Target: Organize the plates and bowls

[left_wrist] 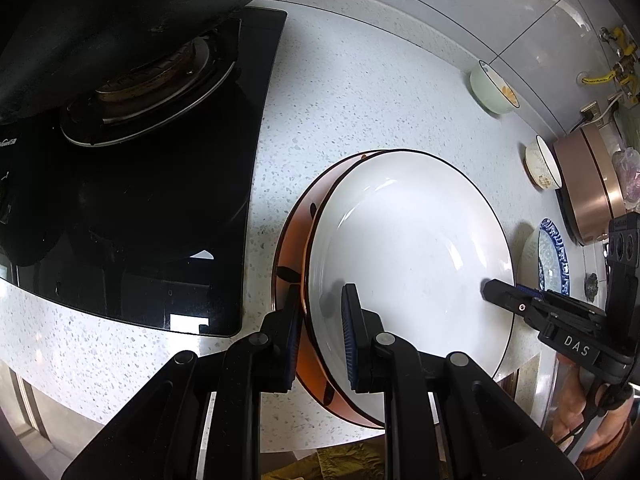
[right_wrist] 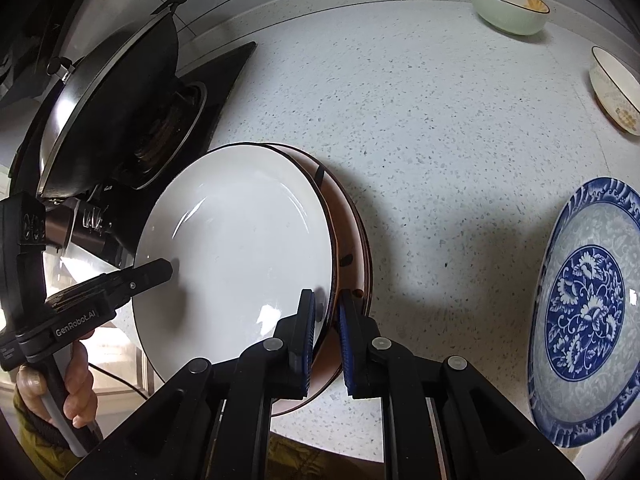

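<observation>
Together, the left gripper [left_wrist: 322, 322] and right gripper [right_wrist: 325, 334] pinched opposite rims of the white plate [left_wrist: 408, 248], their fingers clamped on it above the orange plate [left_wrist: 290, 256]; lowering both sides level would likely seat it squarely.

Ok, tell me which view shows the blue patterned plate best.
The right wrist view: the blue patterned plate fills the right side there, floral centre and wavy rim clear. The left wrist view shows only a thin, foreshortened sliver past the white plate.
</observation>
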### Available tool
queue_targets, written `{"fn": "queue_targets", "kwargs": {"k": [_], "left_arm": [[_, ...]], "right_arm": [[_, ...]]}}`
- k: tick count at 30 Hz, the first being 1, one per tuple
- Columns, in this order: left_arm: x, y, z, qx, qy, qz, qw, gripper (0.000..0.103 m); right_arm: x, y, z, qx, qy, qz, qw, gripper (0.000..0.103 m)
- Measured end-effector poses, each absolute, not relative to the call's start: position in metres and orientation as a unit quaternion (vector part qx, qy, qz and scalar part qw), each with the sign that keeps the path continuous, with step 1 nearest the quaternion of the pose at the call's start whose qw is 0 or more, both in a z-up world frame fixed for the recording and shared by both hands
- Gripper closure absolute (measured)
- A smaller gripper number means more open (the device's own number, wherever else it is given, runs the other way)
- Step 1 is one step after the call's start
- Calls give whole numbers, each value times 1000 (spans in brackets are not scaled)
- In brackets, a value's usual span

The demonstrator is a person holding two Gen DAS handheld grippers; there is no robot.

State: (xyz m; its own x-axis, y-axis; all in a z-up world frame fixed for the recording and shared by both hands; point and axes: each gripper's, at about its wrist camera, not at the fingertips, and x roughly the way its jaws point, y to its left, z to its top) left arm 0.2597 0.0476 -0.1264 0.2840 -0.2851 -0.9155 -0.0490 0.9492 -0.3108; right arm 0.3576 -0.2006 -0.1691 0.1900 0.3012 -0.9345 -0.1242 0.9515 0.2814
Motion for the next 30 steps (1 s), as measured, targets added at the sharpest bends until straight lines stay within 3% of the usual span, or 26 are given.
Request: {"fn": "queue_targets", "kwargs": {"k": [13, 20, 24, 28, 30], "left_arm": [[260, 52, -124, -148, 591, -69, 790, 85], [258, 52, -106, -134, 567, -57, 811, 67], [258, 57, -99, -132, 561, -52, 815, 67], [257, 58, -95, -134, 560, -51, 816, 66], [255, 57, -93, -130, 559, -50, 817, 66]], "right_arm": [[363, -206, -160, 66, 617, 143, 771, 90], [360, -216, -145, 61, 604, 132, 784, 80], [354, -218, -139, 64, 595, 137, 789, 68], [350, -216, -129, 56, 584, 142, 797, 67], [348, -216, -124, 57, 579, 144, 800, 61]]}}
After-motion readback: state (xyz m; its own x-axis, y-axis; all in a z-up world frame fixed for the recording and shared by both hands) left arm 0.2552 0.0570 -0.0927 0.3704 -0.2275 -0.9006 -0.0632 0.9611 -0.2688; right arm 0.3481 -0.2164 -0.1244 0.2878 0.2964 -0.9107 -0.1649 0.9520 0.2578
